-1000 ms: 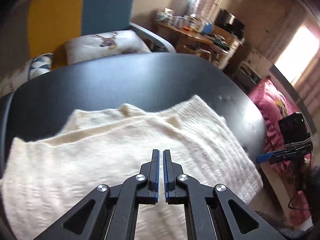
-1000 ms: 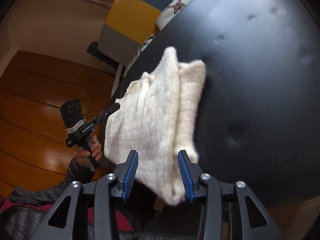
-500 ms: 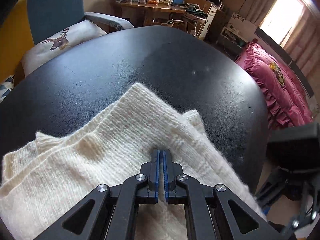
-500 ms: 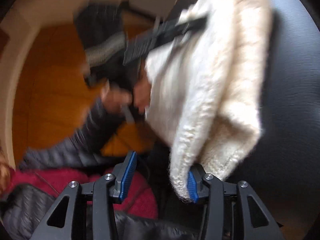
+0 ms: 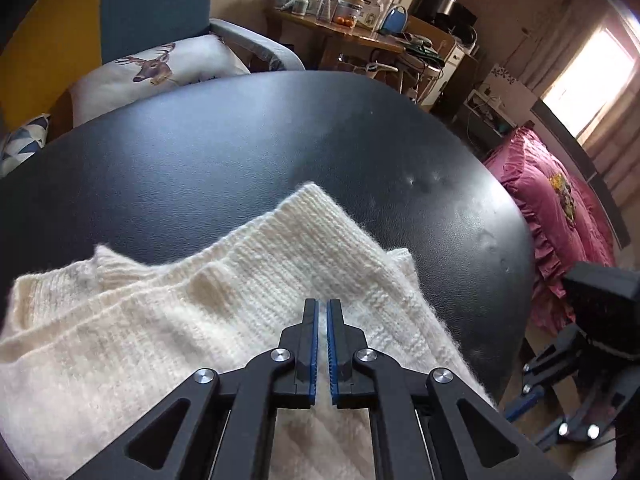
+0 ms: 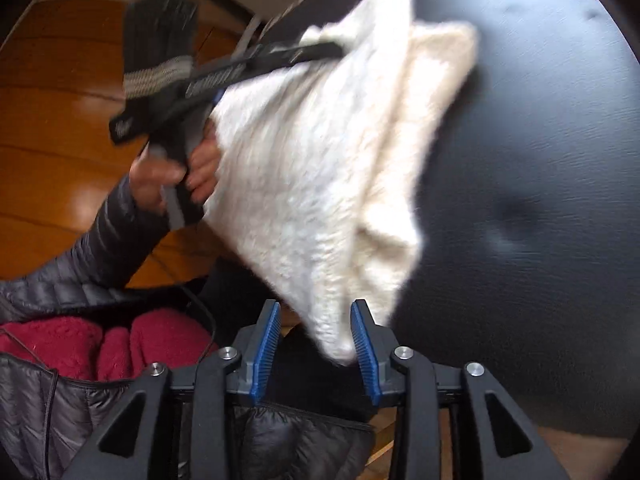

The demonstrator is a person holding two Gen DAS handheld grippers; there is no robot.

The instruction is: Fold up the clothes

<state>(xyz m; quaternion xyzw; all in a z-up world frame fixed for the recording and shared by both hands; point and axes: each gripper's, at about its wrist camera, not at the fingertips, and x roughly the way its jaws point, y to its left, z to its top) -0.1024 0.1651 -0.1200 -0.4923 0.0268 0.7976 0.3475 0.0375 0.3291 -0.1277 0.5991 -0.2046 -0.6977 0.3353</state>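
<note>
Both grippers have shifted since a second ago: the left gripper (image 5: 322,312) has slid across the sweater (image 5: 248,312), whose folded corner now points at the middle of the table (image 5: 240,144), and the right gripper (image 6: 314,334) has swung round so that the near corner of the knit now hangs between its pads.

Left jaws stand all but closed, blue pads nearly meeting, with nothing pinched between them; they sit low over the cream knit, and I cannot tell whether the tips press on it. Right jaws are closing, about half open. The sweater's bottom corner lies against the right pad (image 6: 366,350), while the left pad stands clear of it, so nothing is clamped yet.

The sweater lies folded in layers at the near edge of the black table, one corner drooping off the rim toward the person. A hand (image 6: 176,172) in a dark puffy sleeve (image 6: 100,248) grips the left tool's handle beside the cloth, blurred.
</note>
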